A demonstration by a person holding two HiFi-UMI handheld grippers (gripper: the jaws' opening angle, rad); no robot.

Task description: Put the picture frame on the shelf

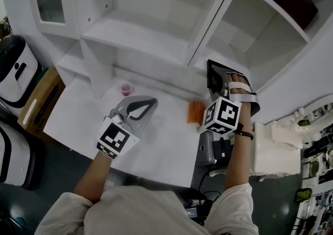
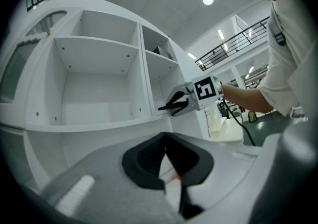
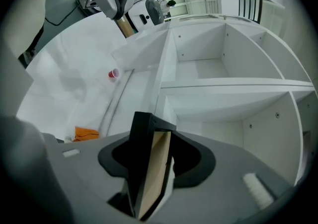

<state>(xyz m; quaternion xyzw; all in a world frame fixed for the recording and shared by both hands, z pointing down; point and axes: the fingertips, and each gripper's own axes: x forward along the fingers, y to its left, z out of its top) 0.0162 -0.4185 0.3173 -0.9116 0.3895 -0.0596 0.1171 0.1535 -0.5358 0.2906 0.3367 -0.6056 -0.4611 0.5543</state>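
The picture frame point(image 1: 216, 76) is black with a tan backing and stands on edge at the mouth of the shelf unit's lower right compartment. In the right gripper view the picture frame point(image 3: 144, 163) rises edge-on between the jaws. My right gripper point(image 3: 158, 162) is open, its jaws spread wider than the thin frame. In the head view the right gripper point(image 1: 235, 89) sits just right of the frame. My left gripper point(image 1: 137, 108) hovers over the white table with its jaws shut and nothing in them. The left gripper view shows its closed jaws point(image 2: 166, 168) pointing at the shelves.
The white shelf unit point(image 1: 156, 36) has several empty compartments behind the table point(image 1: 156, 148). On the table are a small pink cup point(image 1: 126, 89) near the shelf base and an orange object point(image 1: 196, 112). Dark and white equipment point(image 1: 15, 70) stands at the left, and white machinery point(image 1: 276, 145) at the right.
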